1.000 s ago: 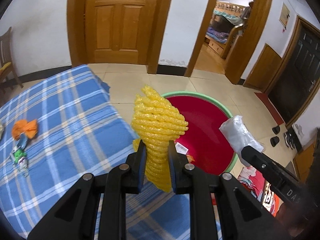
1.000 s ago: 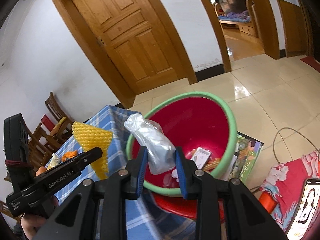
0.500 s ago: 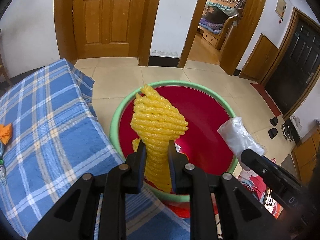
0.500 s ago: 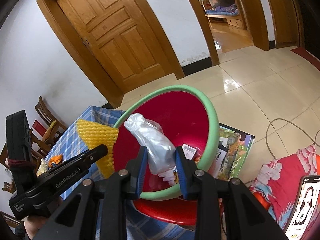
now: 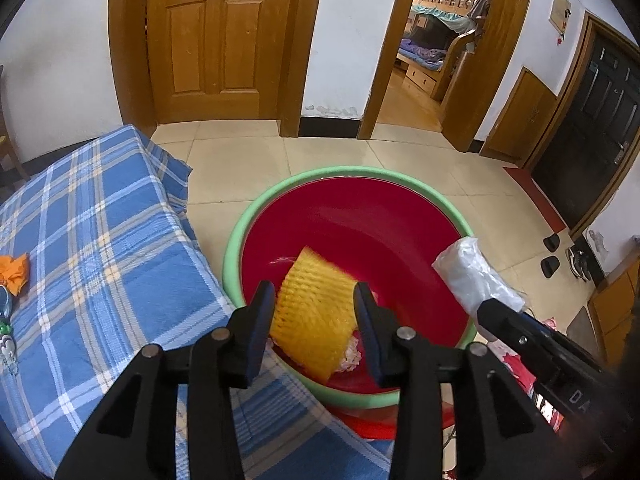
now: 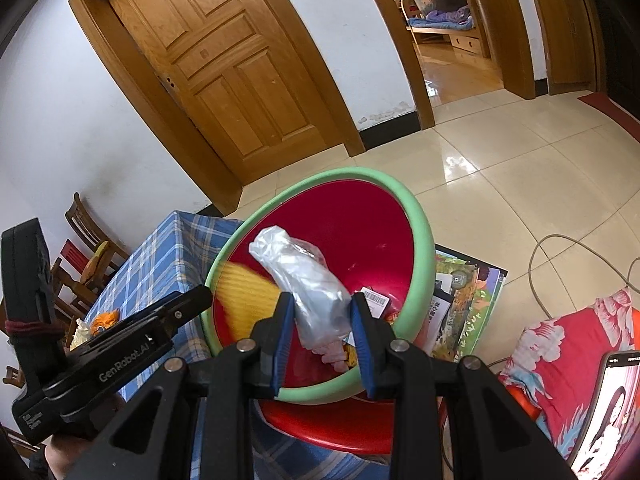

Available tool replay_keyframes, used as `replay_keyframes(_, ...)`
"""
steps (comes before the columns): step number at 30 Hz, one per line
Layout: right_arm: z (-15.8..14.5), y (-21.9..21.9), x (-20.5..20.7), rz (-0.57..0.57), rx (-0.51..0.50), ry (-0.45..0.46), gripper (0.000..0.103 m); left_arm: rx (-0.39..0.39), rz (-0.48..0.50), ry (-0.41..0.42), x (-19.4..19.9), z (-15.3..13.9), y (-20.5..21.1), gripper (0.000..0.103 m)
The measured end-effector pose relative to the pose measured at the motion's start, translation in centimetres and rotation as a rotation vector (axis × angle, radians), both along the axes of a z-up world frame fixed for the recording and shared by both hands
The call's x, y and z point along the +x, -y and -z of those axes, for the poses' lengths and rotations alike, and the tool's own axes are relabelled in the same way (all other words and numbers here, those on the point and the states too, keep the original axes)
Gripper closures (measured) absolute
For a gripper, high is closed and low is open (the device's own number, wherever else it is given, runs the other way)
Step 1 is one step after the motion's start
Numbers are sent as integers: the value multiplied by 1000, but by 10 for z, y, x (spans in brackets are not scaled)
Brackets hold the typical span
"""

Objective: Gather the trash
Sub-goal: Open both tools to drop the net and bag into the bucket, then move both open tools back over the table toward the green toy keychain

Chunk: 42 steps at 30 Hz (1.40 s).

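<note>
Hanging over the red plastic basin with a green rim (image 5: 234, 256), the left gripper (image 5: 315, 308) has just been opening its jaws, and the yellow ribbed foam net (image 5: 314, 312) sits blurred between them, its sides very near both black pads, so whether either pad touches it cannot be told. That net shows from the right wrist view as a yellow smear (image 6: 244, 300) inside the basin's near wall. The right gripper (image 6: 320, 320) pinches a crumpled clear plastic bag (image 6: 306, 280) between its blue-faced fingers (image 6: 282, 332), the bag's upper end sticking up above the basin's red interior. Some scraps lie at the basin's bottom, among them a white barcode label (image 6: 374, 300). The basin stands just beside the blue checked tablecloth (image 5: 92, 264), where an orange scrap (image 5: 16, 274) lies at the far left edge. A picture book (image 6: 466, 304) lies on the tiled floor just beyond the basin.
</note>
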State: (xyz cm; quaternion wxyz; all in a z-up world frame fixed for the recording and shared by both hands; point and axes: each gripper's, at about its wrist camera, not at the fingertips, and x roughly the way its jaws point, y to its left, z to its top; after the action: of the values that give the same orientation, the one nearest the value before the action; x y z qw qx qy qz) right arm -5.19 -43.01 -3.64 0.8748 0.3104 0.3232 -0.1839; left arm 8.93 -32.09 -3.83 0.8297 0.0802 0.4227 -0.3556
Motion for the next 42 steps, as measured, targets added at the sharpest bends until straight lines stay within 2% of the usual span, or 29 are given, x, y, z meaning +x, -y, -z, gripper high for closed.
replay_keyframes(5,1,0,3,-6,6,-5,68,-8,-19,8,-2,-5,-9,62)
replay_keyframes(7,0,-1,3,-11,10,-3,62,-10,-30,12,-2,-8,-13,62)
replay_keyframes(9,-1,-3,4,-20,8,2,52,-15,-46,15,-2,-11,-21,62)
replay_keyframes(18,-10,-14,1,-37,-6,30,42,-33,-125,28,1,-23,-57,62)
replay_keyframes(28,-26,-39,2,-79,-28,61,39,-49,-219,47,5,-35,-105,62)
replay_keyframes(42,-35,-74,14,-147,-43,72,36,-62,-350,57,13,-38,-173,62)
